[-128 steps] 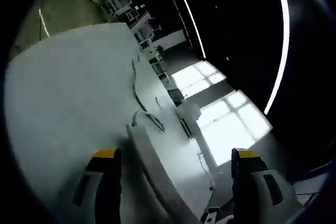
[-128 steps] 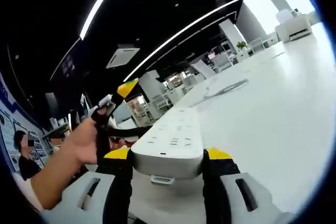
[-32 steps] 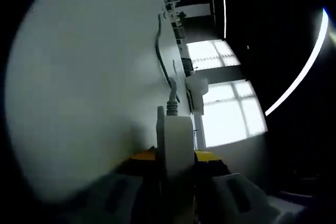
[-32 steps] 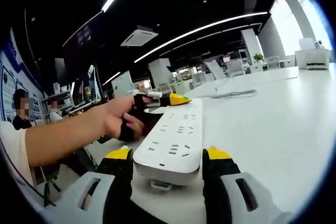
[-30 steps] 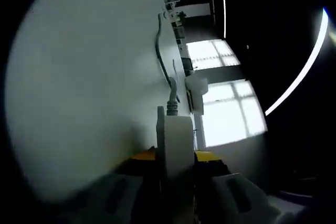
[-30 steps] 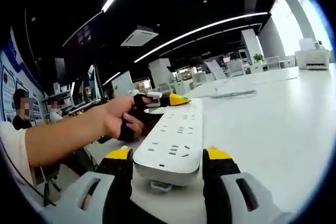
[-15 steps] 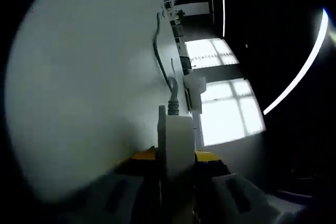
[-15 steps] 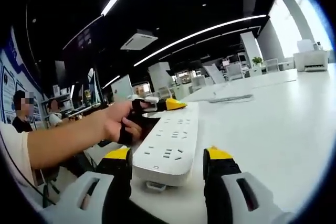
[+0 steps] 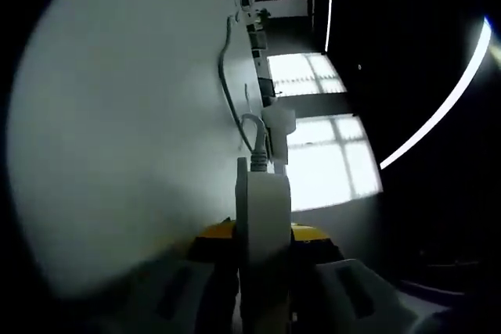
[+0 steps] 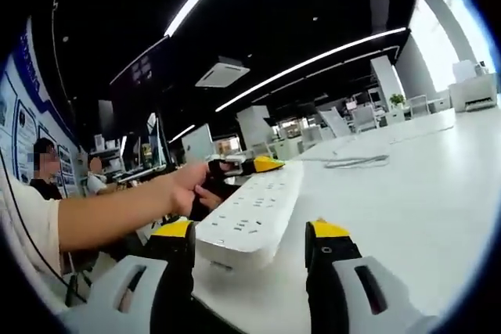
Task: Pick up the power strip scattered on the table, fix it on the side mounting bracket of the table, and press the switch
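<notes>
Transfer step: left claw (image 9: 262,234) clamped on power strip (image 10: 252,220); right claw (image 10: 252,242) spread, released. Next, carry to bracket.

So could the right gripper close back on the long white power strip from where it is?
Probably yes. The right gripper stands open with the near end of the white power strip between its yellow-tipped jaws, nothing between. The left gripper holds the far end.

left gripper view, rolled sideways, looks close along the power strip (image 9: 262,224) toward far windows; right gripper view faces it low over the counter (image 10: 407,193).
</notes>
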A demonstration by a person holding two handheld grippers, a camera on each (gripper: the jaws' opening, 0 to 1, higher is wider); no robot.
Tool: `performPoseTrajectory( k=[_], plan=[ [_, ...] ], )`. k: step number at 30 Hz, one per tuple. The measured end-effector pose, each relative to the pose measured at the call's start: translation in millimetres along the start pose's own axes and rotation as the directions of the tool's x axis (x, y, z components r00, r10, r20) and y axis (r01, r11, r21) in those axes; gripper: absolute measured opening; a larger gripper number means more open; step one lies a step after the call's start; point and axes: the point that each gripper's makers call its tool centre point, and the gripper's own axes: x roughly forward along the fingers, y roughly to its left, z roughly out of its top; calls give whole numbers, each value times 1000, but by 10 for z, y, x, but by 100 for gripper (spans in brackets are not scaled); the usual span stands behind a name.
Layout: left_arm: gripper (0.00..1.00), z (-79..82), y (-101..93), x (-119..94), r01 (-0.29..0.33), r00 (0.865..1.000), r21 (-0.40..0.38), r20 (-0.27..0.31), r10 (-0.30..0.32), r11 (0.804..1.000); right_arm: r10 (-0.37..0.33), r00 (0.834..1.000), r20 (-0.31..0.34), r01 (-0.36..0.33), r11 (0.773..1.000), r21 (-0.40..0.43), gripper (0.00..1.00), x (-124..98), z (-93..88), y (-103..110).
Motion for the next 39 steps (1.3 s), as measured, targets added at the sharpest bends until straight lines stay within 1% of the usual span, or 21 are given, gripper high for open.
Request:
performPoseTrajectory(
  k=[1,2,3,6,8,9,10,11,12,14,15,18,20,23,26,29,33,37,39],
  plan=[
    [26,31,3,-21,-2,1000,0,1,2,1000,11,1000,-1,-11,1000,-7,52,-1,10,16],
    [26,0,-12,-26,-2,1000,1,-1,2,1000,19,1000,-1,-19,1000,-8,52,-4,22,23],
    [26,8,-18,-40,-3,1000,2,-5,3,1000,29,1000,-1,-29,1000,-11,52,-7,37,31],
    [26,221,-7,-122,5,1000,1,-12,-5,1000,57,998,-7,-57,998,-31,51,-15,89,35],
    [26,359,4,-171,9,1000,-2,-18,-9,1000,80,996,-34,-82,994,-74,51,-5,97,35],
    [26,391,6,-186,9,1000,-3,-19,-9,1000,78,996,-53,-83,992,-98,51,4,94,11],
    [27,461,15,-216,5,1000,2,-20,-5,1000,91,994,-69,-98,990,-105,51,18,105,10],
    [27,491,18,-237,0,1000,10,-17,0,1000,106,992,-74,-114,987,-112,51,25,126,18],
    [27,456,3,-245,5,1000,16,-25,-5,1000,114,990,-79,-123,985,-118,51,26,136,20],
    [26,494,12,-272,5,1000,11,-30,-5,1000,141,985,-95,-153,979,-133,50,32,165,22],
    [26,506,4,-285,12,999,11,-42,-12,1000,148,984,-102,-161,978,-132,50,35,178,9],
    [27,565,14,-322,5,999,14,-44,-4,1000,174,977,-122,-190,973,-134,50,38,205,-28],
    [27,605,22,-345,6,999,14,-44,-5,1000,169,976,-140,-190,970,-154,49,43,189,-77],
    [27,635,22,-369,17,998,3,-57,-16,1000,162,974,-159,-187,970,-157,48,52,152,-169],
    [27,650,3,-390,33,997,-5,-64,-33,999,166,971,-173,-194,968,-159,48,48,124,-191],
    [27,679,-1,-414,34,997,-1,-67,-34,999,187,966,-177,-216,962,-164,48,46,126,-175],
    [27,722,-49,-466,55,995,9,-85,-54,998,224,959,-176,-247,961,-123,48,45,141,-137],
    [27,749,-79,-534,66,993,12,-99,-64,998,220,959,-178,-244,961,-129,48,52,140,-140],
    [27,742,-76,-563,63,991,16,-116,-61,998,227,959,-171,-249,962,-116,48,62,154,-126]
  ],
)
